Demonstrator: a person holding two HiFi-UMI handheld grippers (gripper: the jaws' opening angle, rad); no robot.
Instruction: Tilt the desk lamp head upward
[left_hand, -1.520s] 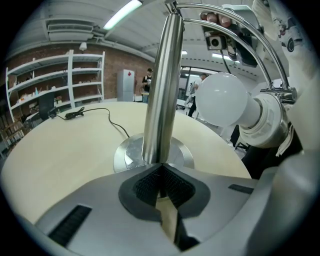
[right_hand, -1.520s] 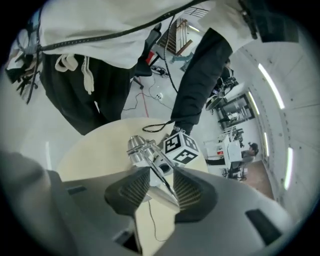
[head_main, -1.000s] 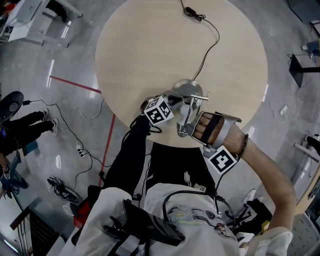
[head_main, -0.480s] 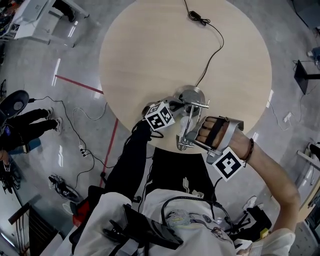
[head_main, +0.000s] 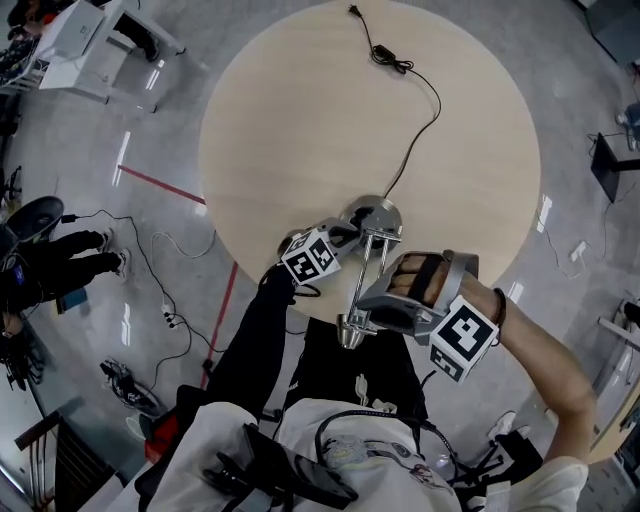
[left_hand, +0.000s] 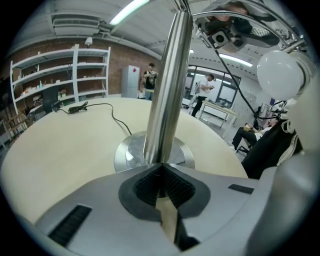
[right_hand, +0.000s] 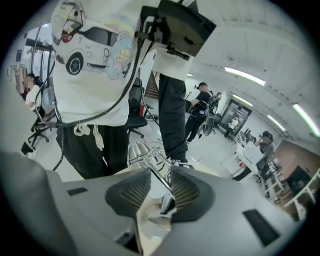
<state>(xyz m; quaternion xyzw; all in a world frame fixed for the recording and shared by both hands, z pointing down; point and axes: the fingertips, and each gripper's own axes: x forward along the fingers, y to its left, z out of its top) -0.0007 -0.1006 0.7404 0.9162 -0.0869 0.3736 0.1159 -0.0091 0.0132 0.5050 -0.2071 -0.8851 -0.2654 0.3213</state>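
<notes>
My left arm, in a black sleeve (head_main: 258, 335), reaches forward from my body to the near edge of the round desk (head_main: 300, 120). My left claw (left_hand: 161, 169) is clenched on the upright pole (left_hand: 167, 85) of the desk lamp, low down, just above its round metal base (left_hand: 131, 152). The base stands on the desk near the edge closest to me, and its black cable (head_main: 420, 105) trails away across the top to the far side.

The lamp's thin arm rods (head_main: 372, 262) lean from the base out past the desk edge toward me, so the lamp head (head_main: 350, 326) hangs off the desk, above my lap.

My right hand (head_main: 415, 278) is turned inward from the right, forearm bare. My right claw (right_hand: 159, 187) is opening: a thin rod (right_hand: 159, 172) runs between its pads, which are not clamping it, the lamp head just beyond.
</notes>
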